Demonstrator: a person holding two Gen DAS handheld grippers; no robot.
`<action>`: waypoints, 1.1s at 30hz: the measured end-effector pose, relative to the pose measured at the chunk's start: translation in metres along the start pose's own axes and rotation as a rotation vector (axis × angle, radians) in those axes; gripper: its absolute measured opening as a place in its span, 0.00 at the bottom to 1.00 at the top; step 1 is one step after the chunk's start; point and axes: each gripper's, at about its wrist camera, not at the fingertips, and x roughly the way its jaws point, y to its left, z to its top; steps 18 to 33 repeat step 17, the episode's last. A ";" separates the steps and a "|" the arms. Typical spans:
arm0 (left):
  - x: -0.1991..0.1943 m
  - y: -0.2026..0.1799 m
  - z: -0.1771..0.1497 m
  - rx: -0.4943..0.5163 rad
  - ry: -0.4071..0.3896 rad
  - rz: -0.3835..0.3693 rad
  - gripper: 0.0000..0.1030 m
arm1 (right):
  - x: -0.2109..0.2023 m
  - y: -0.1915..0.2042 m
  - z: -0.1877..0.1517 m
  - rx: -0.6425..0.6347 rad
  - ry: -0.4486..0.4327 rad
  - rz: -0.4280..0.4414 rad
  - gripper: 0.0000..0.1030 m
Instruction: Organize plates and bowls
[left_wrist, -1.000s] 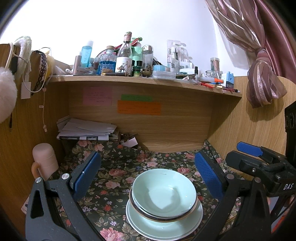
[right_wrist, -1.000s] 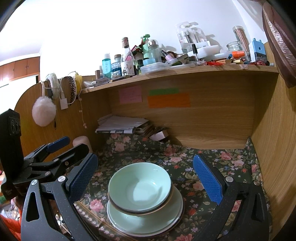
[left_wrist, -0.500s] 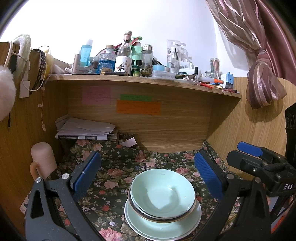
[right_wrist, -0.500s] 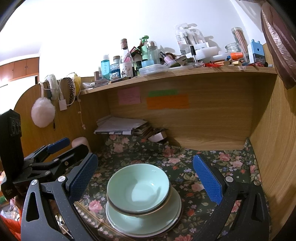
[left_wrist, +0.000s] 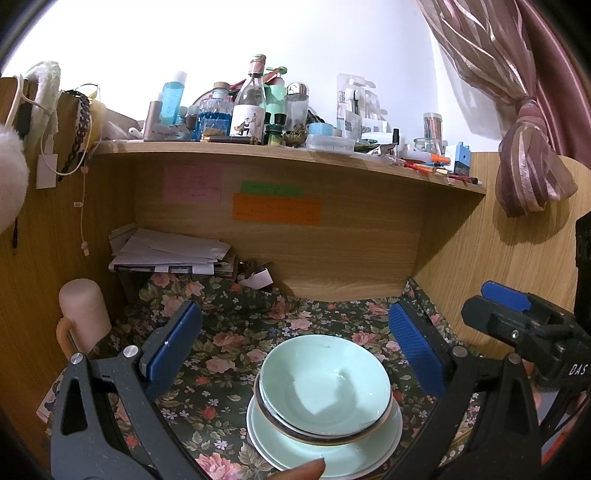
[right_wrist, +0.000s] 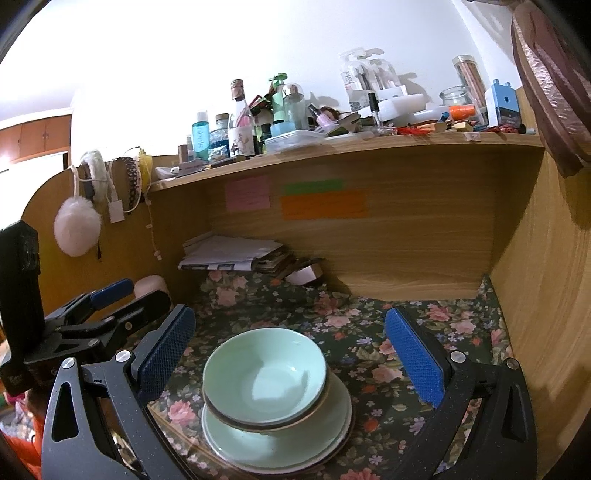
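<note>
A pale green bowl (left_wrist: 325, 384) with a dark gold rim sits stacked on pale green plates (left_wrist: 347, 454) on the floral cloth. The stack shows in both wrist views, the bowl (right_wrist: 264, 380) above the plates (right_wrist: 325, 439) in the right one. My left gripper (left_wrist: 295, 350) is open and empty, its blue pads (left_wrist: 173, 347) wide apart above the stack. My right gripper (right_wrist: 290, 354) is open and empty, likewise spread over the stack. The right gripper also shows at the right edge of the left wrist view (left_wrist: 524, 325), and the left gripper at the left of the right wrist view (right_wrist: 99, 314).
The floral cloth (left_wrist: 229, 354) covers a desk nook with wooden walls. A paper pile (left_wrist: 170, 251) lies at the back left, a pink cup (left_wrist: 83, 314) at the left wall. A shelf (left_wrist: 280, 153) above holds bottles and jars. A curtain (left_wrist: 524, 158) hangs right.
Both grippers have drifted slightly back and up from the stack. A fingertip has come into the bottom edge of the left wrist view. The stack has not moved.
</note>
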 end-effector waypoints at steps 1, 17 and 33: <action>0.000 0.000 0.000 0.000 0.001 0.000 1.00 | 0.000 -0.001 0.000 0.000 0.000 -0.003 1.00; 0.013 -0.003 -0.001 -0.016 0.030 0.010 1.00 | 0.005 -0.005 -0.001 0.019 0.004 -0.026 1.00; 0.013 -0.003 -0.001 -0.016 0.030 0.010 1.00 | 0.005 -0.005 -0.001 0.019 0.004 -0.026 1.00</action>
